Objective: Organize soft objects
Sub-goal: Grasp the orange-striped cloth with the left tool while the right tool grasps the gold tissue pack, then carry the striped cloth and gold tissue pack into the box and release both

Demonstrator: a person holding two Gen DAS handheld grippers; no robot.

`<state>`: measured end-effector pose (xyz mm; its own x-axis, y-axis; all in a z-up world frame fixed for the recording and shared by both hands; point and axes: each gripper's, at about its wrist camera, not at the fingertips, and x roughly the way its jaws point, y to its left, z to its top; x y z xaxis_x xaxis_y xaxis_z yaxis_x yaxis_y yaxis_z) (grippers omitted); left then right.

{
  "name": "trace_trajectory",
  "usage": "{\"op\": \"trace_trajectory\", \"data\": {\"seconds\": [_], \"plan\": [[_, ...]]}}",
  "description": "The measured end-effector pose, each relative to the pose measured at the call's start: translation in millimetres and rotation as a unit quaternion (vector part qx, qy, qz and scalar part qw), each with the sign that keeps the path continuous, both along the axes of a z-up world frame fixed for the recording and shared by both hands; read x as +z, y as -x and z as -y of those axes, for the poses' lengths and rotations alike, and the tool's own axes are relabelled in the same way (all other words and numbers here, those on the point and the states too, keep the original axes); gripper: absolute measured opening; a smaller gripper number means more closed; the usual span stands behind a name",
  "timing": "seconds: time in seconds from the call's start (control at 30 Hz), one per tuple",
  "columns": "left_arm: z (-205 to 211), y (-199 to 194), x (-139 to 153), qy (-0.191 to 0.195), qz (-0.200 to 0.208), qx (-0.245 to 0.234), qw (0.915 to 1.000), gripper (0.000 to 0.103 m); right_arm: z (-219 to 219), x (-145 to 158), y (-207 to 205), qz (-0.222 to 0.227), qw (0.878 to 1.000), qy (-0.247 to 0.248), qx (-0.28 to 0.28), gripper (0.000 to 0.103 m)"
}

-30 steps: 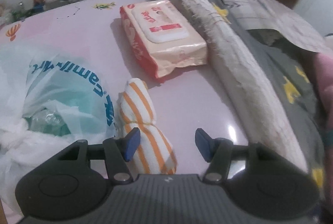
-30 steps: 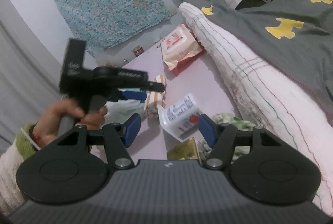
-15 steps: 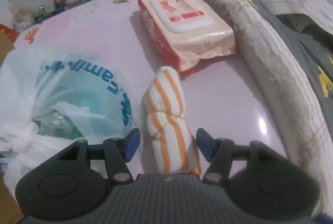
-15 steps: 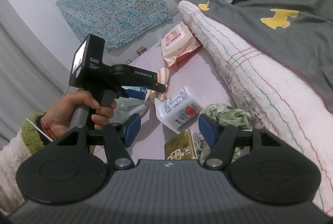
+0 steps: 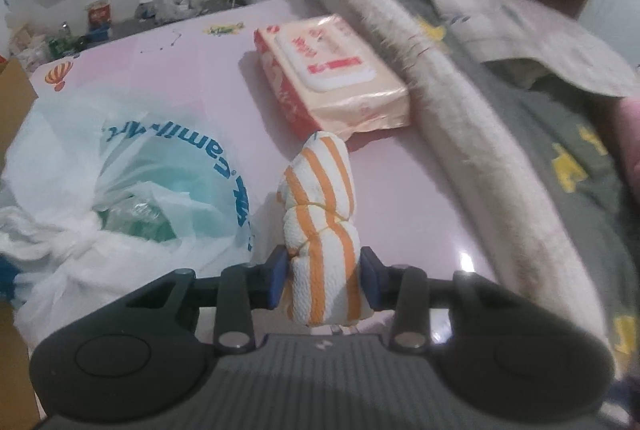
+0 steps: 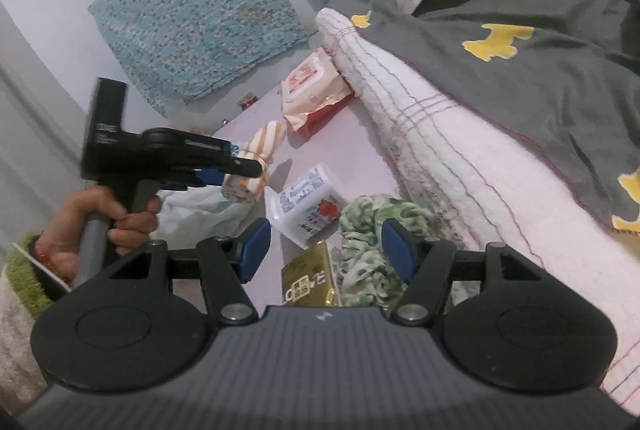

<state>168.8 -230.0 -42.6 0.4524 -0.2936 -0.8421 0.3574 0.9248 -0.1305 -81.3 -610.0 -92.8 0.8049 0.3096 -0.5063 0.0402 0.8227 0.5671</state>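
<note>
While the left wrist view is taken first, entries run as follows.

Left gripper [image 5: 322,280]: clenched on the near end of the striped cloth roll; a second ago its blue pads stood wide apart with the roll off toward the left pad, and half a second ago the roll lay centred between them, ungripped.
Striped cloth roll [image 5: 320,214]: white with orange stripes, bound at its waist; pinched on both sides by the pads, far end pointing at the wipes pack. Whether it is clear of the table cannot be told from this view.
Wipes pack [image 5: 332,78]: flat on the pink table [image 5: 160,70], just beyond the roll's far end.
Plastic bag [image 5: 132,174]: knotted, white with blue lettering, just left of the roll.
Rolled blanket [image 5: 452,118]: long, pale, along the table's right edge.

Right wrist view.
Right gripper [image 6: 324,248]: released, pads wide apart, nothing between them; hovering above the green patterned cloth [image 6: 372,230].
Left gripper, seen from the side [image 6: 248,170]: roll [image 6: 256,158] held at its tip, tilted, far end raised.
Tissue pack [image 6: 308,206]: white, printed, beside the green cloth.
Gold box [image 6: 308,274]: just under the right gripper.

Meaning for task: the grasp looks complete; the roll seems ready to carry, and the green cloth is a likely next pick.
</note>
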Motion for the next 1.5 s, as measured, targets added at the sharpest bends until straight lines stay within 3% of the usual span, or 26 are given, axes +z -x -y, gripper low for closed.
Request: {"op": "trace_trajectory", "data": {"seconds": [0.23,0.37,0.6,0.83,0.9,0.97,1.27,1.5], "plan": [[-34,42,18,0.03,0.012,-0.034,0.9989,0.039,-27,15,-10,0.004,0.998,0.045,0.04,0.062],[-60,67,15,0.035,0.003,-0.045,0.9983,0.039,-47,16,-15,-0.017,0.994,0.075,0.072,0.062],[-103,102,5,0.048,0.004,-0.038,0.9981,0.039,-84,-8,-35,-0.092,0.976,0.165,0.105,0.065],[-129,120,-1,0.067,0.005,-0.026,0.9974,0.039,-116,-23,-44,-0.112,0.957,0.24,0.122,0.069],[-135,124,1,0.076,0.009,-0.024,0.9968,0.039,-119,-28,-47,-0.12,0.954,0.249,0.12,0.067],[-143,129,6,0.084,0.018,-0.024,0.996,0.039,-120,-30,-47,-0.125,0.951,0.258,0.114,0.053],[-206,152,60,0.119,0.092,0.0,0.9885,0.039,-112,-11,-44,-0.116,0.969,0.2,0.088,0.052],[-284,147,99,0.115,0.15,0.076,0.9791,0.039,-116,17,-41,-0.083,0.982,0.148,0.087,0.052]]}}
